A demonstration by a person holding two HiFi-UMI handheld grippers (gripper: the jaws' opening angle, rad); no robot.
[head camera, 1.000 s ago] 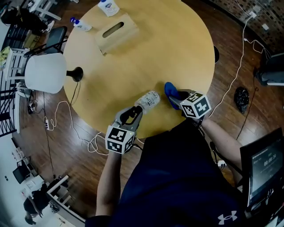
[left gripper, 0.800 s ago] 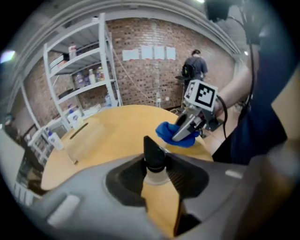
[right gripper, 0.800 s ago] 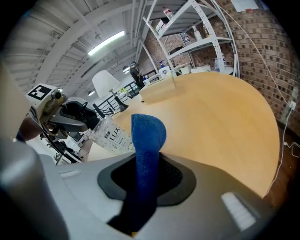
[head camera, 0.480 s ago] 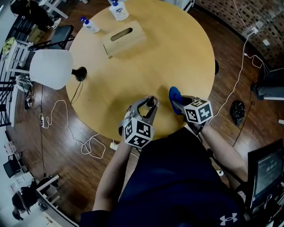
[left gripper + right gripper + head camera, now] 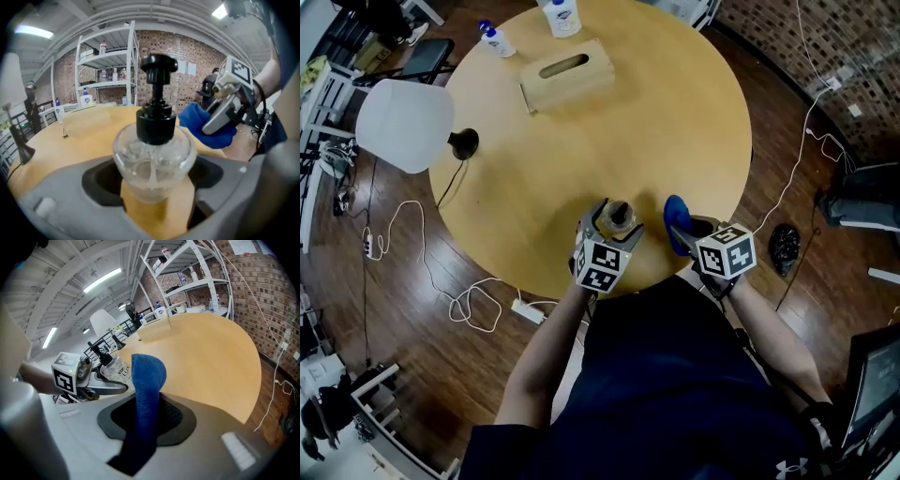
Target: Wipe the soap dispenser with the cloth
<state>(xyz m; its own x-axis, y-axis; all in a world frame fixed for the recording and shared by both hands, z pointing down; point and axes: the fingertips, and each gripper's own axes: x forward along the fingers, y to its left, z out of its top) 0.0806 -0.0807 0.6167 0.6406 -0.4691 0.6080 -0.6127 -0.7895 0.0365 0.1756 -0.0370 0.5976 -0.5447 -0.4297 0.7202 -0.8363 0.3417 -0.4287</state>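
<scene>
The soap dispenser (image 5: pixel 621 217), a clear round bottle with a black pump, stands upright on the round wooden table (image 5: pixel 581 141) near its front edge. My left gripper (image 5: pixel 615 225) reaches around it. Its jaws have just been opening, and in the left gripper view the dispenser (image 5: pixel 154 159) sits between them with a gap at each side. My right gripper (image 5: pixel 686 231) is just right of the bottle, shut on a blue cloth (image 5: pixel 677 214). In the right gripper view the cloth (image 5: pixel 147 376) stands up from the jaws, with the dispenser (image 5: pixel 115 369) behind it to the left.
A wooden tissue box (image 5: pixel 566 73) lies at the far side of the table, with two small bottles (image 5: pixel 562 17) (image 5: pixel 494 39) near the far edge. A white lamp (image 5: pixel 403 124) stands at the left rim. Cables (image 5: pixel 478 305) trail over the floor.
The left gripper carried the dispenser from a tilted hold to upright on the table next to the cloth. Its jaws then spread off the bottle. The right gripper barely moved.
</scene>
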